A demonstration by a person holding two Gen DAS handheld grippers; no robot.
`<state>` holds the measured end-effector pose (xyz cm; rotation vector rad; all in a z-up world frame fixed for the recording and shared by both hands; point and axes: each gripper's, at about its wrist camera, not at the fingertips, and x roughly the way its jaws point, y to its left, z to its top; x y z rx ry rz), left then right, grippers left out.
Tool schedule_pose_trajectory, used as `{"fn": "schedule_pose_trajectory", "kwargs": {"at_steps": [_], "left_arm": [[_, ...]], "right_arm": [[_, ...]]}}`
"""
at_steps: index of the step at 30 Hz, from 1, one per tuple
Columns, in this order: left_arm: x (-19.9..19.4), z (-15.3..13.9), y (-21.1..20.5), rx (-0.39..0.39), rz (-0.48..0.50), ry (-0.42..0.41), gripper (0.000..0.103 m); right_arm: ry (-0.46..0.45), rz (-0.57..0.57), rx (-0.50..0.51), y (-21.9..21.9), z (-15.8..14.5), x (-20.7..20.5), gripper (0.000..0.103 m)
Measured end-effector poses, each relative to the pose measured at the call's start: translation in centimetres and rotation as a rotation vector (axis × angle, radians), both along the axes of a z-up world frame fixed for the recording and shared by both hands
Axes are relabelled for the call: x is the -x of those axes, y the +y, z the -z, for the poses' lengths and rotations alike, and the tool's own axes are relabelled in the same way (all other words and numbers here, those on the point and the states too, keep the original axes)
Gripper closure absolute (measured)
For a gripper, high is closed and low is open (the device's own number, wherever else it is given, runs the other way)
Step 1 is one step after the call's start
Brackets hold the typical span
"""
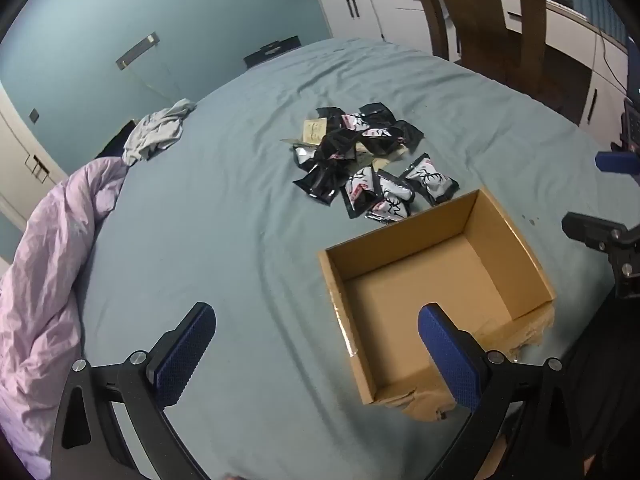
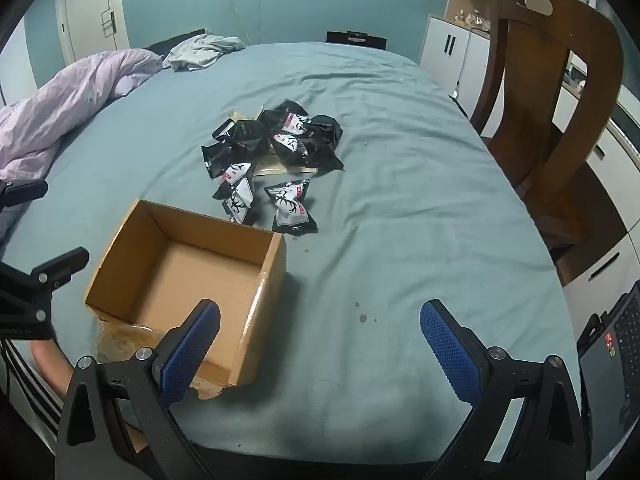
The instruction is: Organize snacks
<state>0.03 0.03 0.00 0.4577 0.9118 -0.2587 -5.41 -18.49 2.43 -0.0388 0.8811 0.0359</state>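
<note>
A pile of black and white snack packets (image 1: 360, 152) lies on the blue-grey bed sheet, also in the right wrist view (image 2: 272, 152). An open, empty cardboard box (image 1: 436, 280) sits in front of the pile, nearer to me; it shows in the right wrist view (image 2: 180, 280) too. My left gripper (image 1: 316, 356) is open and empty, above the sheet at the box's near left corner. My right gripper (image 2: 320, 348) is open and empty, above the sheet at the box's near right corner. Several packets lie just behind the box's far wall.
A pink duvet (image 1: 48, 272) lies bunched at the bed's left side, with a grey garment (image 1: 156, 132) behind it. A wooden chair (image 2: 560, 120) stands right of the bed. A laptop (image 2: 616, 380) sits at the near right. White cabinets (image 1: 372, 12) line the far wall.
</note>
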Motion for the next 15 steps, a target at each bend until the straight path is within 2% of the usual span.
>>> {"fn": "schedule_pose_trajectory", "kwargs": {"at_steps": [15], "left_arm": [[-0.09, -0.11, -0.04, 0.005, 0.001, -0.005, 0.000]], "right_arm": [[0.002, -0.003, -0.001, 0.29, 0.39, 0.16, 0.002]]}}
